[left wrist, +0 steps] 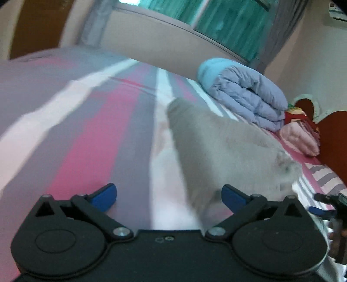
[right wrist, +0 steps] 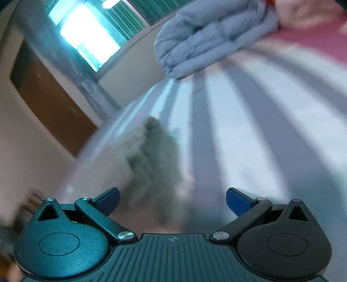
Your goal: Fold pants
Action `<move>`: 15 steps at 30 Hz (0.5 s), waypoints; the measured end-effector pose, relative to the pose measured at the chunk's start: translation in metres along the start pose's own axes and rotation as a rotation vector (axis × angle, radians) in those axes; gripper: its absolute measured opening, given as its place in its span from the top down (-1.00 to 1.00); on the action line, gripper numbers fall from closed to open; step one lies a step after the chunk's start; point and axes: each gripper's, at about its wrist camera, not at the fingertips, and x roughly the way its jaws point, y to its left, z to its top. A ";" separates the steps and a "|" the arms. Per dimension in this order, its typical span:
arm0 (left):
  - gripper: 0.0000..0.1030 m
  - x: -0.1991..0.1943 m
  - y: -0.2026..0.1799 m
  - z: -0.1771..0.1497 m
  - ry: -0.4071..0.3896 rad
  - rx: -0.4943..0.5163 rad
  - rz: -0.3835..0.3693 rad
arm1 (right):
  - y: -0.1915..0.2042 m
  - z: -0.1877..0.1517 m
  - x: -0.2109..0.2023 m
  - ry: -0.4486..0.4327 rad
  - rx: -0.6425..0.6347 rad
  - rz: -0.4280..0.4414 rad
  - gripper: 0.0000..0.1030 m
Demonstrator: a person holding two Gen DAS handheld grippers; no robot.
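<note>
The grey pants [left wrist: 216, 147] lie spread on the striped bed sheet [left wrist: 91, 134], running from a narrow leg end near the middle of the left wrist view down toward the lower right, where the cloth passes just under the right blue finger of the left gripper [left wrist: 169, 196]; that gripper's jaws stand wide apart with nothing between them, over the white and pink stripes beside the pants' edge. At the far right edge of the same view the right gripper [left wrist: 325, 206] shows only in part, with the person's hand below it, near the wider end of the pants; both are blurred.

In the right wrist view the right gripper [right wrist: 172, 200] is likewise spread wide and holds nothing; the pants [right wrist: 156, 164] appear as a blurred grey shape ahead of it, slightly left of centre, on the grey and white stripes of the sheet [right wrist: 249, 134]; whether the fingers touch the cloth cannot be told.

A folded pale blue quilt [left wrist: 247, 93] sits at the far side of the bed, against the wall below a green-curtained window [left wrist: 216, 19]; a pink folded blanket [left wrist: 299, 138] lies just beside it, next to the dark red headboard [left wrist: 334, 141]; the quilt [right wrist: 208, 34] also shows at the top of the right wrist view, and a brown door [right wrist: 49, 102] at its left.
</note>
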 end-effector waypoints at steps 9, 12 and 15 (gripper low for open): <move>-0.88 -0.120 -0.030 -0.067 -0.075 -0.044 0.139 | 0.037 -0.099 -0.124 -0.038 -0.142 -0.220 -1.00; -0.88 -0.147 -0.061 -0.077 -0.106 0.031 0.132 | 0.069 -0.128 -0.160 -0.154 -0.297 -0.319 -1.00; -0.88 -0.175 -0.097 -0.093 -0.165 0.137 0.102 | 0.088 -0.144 -0.189 -0.200 -0.262 -0.300 -1.00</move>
